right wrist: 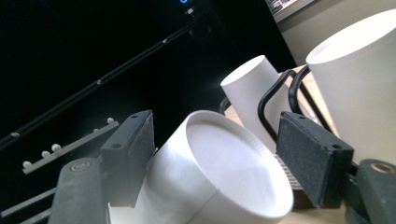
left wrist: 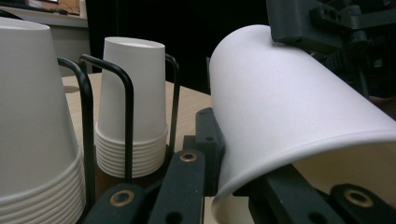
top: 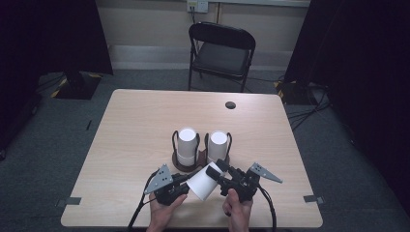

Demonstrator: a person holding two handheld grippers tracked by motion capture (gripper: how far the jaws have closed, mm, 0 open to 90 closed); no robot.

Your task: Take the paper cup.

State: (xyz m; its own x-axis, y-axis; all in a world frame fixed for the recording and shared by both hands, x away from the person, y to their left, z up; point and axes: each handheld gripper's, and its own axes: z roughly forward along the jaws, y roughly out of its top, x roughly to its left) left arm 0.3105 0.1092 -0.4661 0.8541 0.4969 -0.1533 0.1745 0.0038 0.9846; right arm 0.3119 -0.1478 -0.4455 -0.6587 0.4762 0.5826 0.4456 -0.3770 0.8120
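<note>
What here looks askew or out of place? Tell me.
One loose paper cup lies on its side between the two claws, above the table, while the two cup stacks stand upright, mouths down, in the black wire holder. The left claw pinches its rim. Nothing is spilled or crushed.

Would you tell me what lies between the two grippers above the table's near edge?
A single white paper cup, lying tilted, spans the stretch between the left gripper and the right gripper; the high view shows it.

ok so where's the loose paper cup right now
In the high view the loose paper cup lies on its side at the table's near edge, between the left tool and right tool, just in front of the two cup stacks.
</note>
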